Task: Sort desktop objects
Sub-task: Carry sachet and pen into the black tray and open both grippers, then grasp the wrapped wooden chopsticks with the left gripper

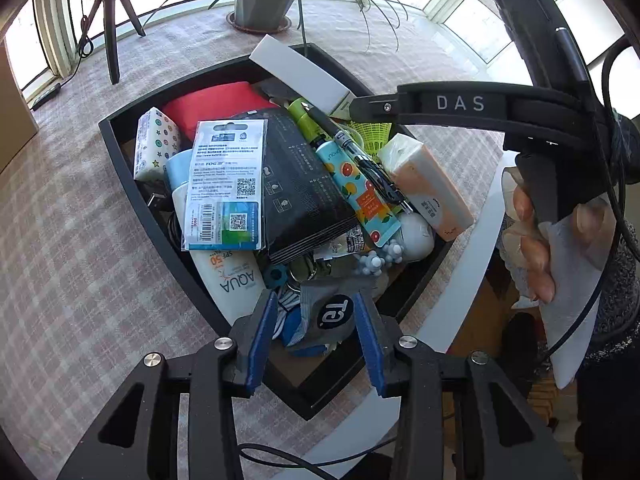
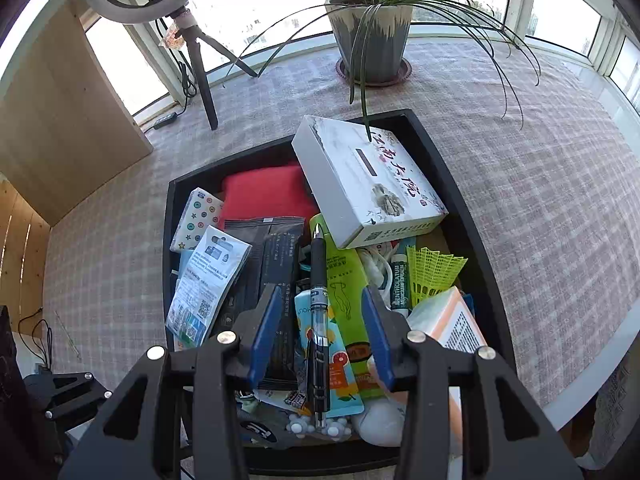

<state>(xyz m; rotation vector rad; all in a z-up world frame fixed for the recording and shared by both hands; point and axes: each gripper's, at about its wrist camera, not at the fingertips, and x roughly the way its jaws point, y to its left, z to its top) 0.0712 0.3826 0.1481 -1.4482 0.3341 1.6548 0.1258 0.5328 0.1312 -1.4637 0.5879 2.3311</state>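
Black rectangular tray (image 2: 472,216) on checked-cloth surface (image 2: 540,184), heaped with sundries. Left hand-held gripper (image 1: 316,336): blue-padded jaws apart, hovering above a grey fabric item with round black logo (image 1: 334,312) at the tray's near end. Right hand-held gripper (image 2: 320,336): jaws apart, straddling without touching a black-and-clear ballpoint pen (image 2: 319,320) lying lengthwise between them; white printed carton (image 2: 368,184) beyond; yellow plastic shuttlecock (image 2: 434,270) ahead to the right.

matt black plastic tray (image 2: 460,184) on a woven checked cloth over the desk (image 2: 540,200), glossy white card box (image 2: 372,184), soft red cloth (image 2: 264,192), shiny plastic pen (image 2: 319,308) with a clear barrel, crinkled matt black foil packet (image 1: 300,184), smooth blue pads on the matt black gripper (image 2: 320,336).
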